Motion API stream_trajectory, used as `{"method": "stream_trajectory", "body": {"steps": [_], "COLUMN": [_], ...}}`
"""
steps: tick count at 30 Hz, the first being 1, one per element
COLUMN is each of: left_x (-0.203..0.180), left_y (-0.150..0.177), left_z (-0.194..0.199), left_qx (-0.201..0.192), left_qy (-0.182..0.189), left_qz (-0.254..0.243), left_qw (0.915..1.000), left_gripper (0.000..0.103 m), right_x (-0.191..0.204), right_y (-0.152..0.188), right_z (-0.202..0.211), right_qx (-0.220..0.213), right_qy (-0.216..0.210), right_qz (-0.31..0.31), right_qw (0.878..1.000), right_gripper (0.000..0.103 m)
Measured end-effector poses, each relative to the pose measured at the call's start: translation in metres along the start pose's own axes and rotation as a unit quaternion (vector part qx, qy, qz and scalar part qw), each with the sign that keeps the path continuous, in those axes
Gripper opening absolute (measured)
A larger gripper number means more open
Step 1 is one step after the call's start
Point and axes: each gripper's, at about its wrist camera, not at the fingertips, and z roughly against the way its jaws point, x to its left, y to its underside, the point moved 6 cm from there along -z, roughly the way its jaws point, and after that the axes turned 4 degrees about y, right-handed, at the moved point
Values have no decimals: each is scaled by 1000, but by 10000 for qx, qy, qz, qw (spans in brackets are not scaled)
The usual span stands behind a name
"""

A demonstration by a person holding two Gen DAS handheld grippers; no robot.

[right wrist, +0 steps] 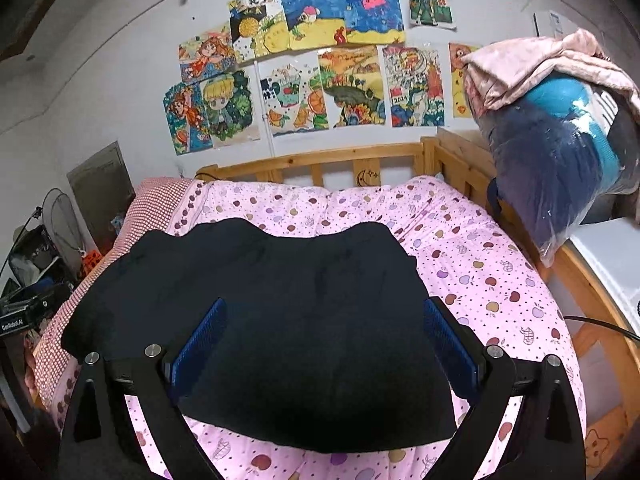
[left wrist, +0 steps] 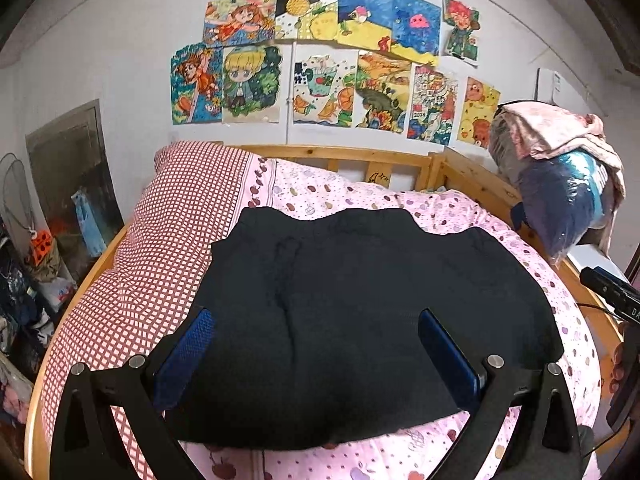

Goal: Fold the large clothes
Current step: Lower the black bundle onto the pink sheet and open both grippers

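Note:
A black garment [left wrist: 340, 312] lies folded into a compact rectangle on the pink apple-print bedspread [left wrist: 552, 300]. My left gripper [left wrist: 316, 320] hovers above its near half, open, blue pads wide apart and holding nothing. In the right wrist view the same black garment [right wrist: 280, 320] fills the middle of the bed. My right gripper [right wrist: 324, 312] is also open above it, with no cloth between the fingers. The right gripper's body [left wrist: 612, 292] shows at the right edge of the left wrist view.
A red-checked pillow [left wrist: 168, 248] lies left of the garment. The wooden bed frame [right wrist: 360, 160] rings the mattress. A plastic-wrapped bundle topped with pink cloth [right wrist: 560, 132] overhangs the right rail. Drawings [right wrist: 320, 60] cover the wall. Clutter and a fan [right wrist: 60, 224] stand at left.

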Motion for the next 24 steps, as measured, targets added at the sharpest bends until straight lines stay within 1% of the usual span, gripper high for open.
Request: {"method": "stream_trajectory", "body": {"steps": [8,17,24], "left_x": [-15,-14,-18], "left_y": [10,20,31], "left_z": [31,66,93], "left_qx": [-136,-314,-477], "left_qy": [-45,93,167], "left_qz": [-152,-92,-160], "left_qw": [9998,9994,9986], "left_gripper": [103,103,103], "right_x": [9,22,32], "right_y": [10,24,36], "right_z": [30,63,89], "right_qx": [-239,-333,-418], "right_qy": [54,-127,-206], "right_qz": [-45,-123,-93], "right_qw": [9997,9993,9989], "right_gripper": [95,95,95]}}
